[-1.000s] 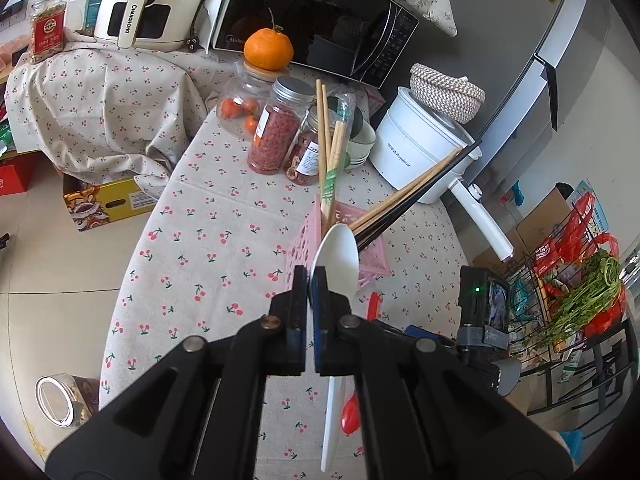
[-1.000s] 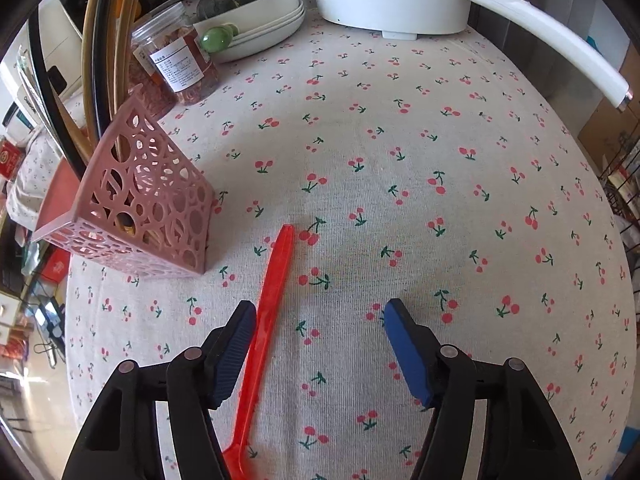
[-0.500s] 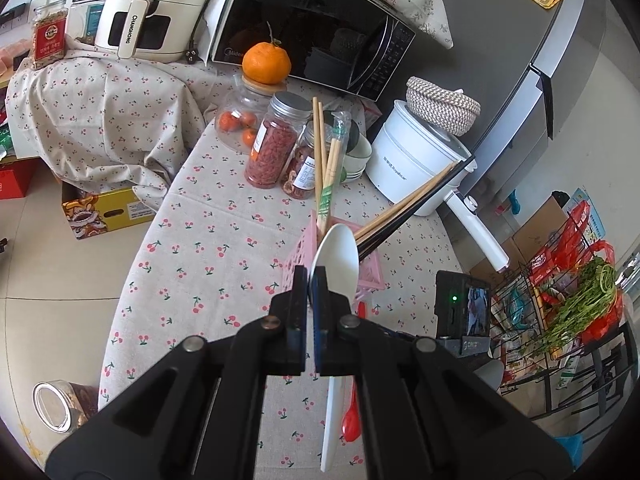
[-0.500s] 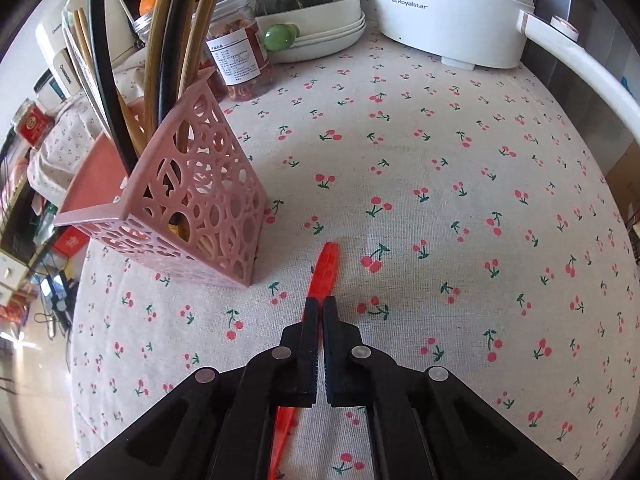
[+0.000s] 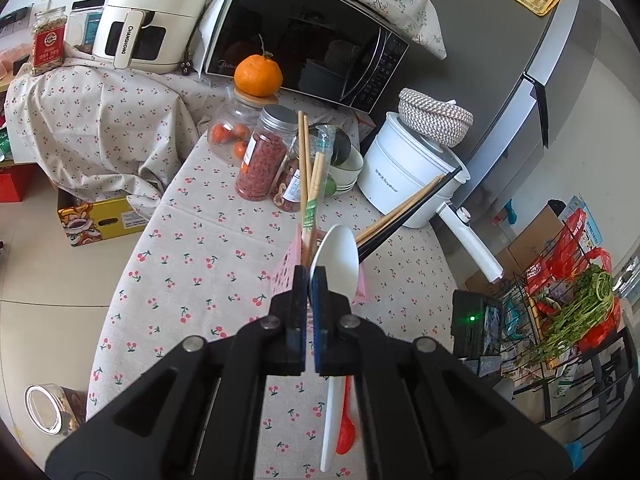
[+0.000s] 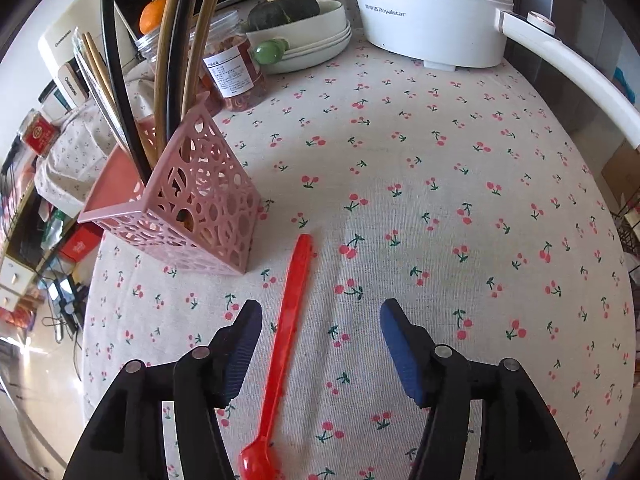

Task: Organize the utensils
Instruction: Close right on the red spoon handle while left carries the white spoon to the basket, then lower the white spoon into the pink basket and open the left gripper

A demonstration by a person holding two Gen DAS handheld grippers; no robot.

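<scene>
Two spoons remain outside the holder, and you are midway through the sorting step. Left wrist view: your left tongs are closed on the white spoon, gripping it at the neck with the bowl up and the handle hanging below; the spoon is held above the worktop, just in front of the pink holder; the holder already carries wooden and black chopsticks leaning in several directions; the next move, as a judgement, calls for turning the spoon handle-down over the open mouth and threading it between the chopsticks without tipping the light holder.

Right wrist view: your right tongs stand wide open, empty, low over the red spoon; the spoon lies flat on the cloth, bowl toward you, handle tip near the holder's corner, closer to the left finger than the right; you would likely need to centre on the thin handle before closing.

Surface and room: a cherry-print cloth covers the worktop; jars, a white electric pot, stacked plates with a green squash, an orange and a microwave crowd the far side; a wire rack of greens stands on the floor beside it.
</scene>
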